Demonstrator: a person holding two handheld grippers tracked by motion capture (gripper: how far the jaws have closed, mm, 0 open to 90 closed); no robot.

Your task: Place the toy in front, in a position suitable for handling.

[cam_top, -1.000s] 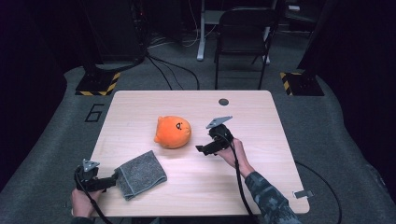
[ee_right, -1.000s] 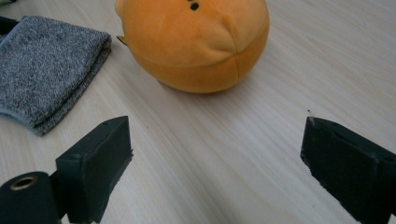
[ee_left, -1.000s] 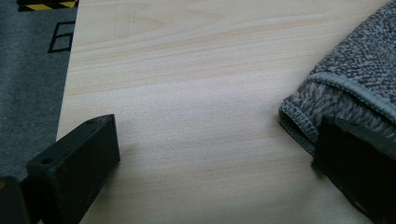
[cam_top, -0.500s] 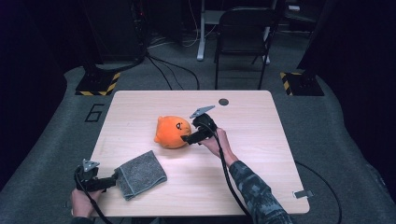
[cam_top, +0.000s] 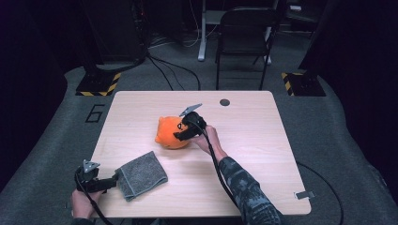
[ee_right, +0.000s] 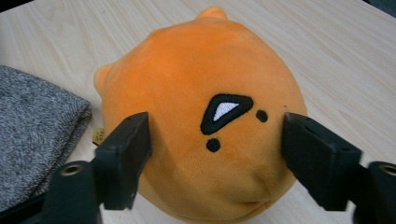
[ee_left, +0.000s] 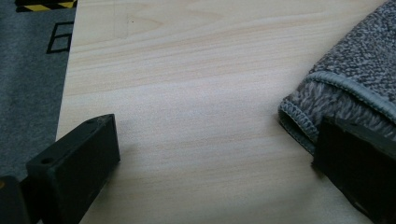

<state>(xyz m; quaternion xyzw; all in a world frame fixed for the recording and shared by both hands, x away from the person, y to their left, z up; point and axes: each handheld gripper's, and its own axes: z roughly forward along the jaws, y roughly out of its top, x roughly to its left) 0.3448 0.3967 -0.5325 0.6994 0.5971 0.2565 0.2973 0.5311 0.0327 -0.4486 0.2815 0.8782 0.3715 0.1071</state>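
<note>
the orange plush sat mid-counter, far side of the grey cloth. your right claw straddled it, jaws just closing, pads at its sides. your left claw gaped wide beside the cloth.

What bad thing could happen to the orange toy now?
The right gripper has been closing its jaws around the round plush. It is soft and bulgy, so it might squish and pop out sideways, or roll toward the grey cloth. The jaws sit low on its near side, so a lift might tip it and let it drop on the table.
</note>
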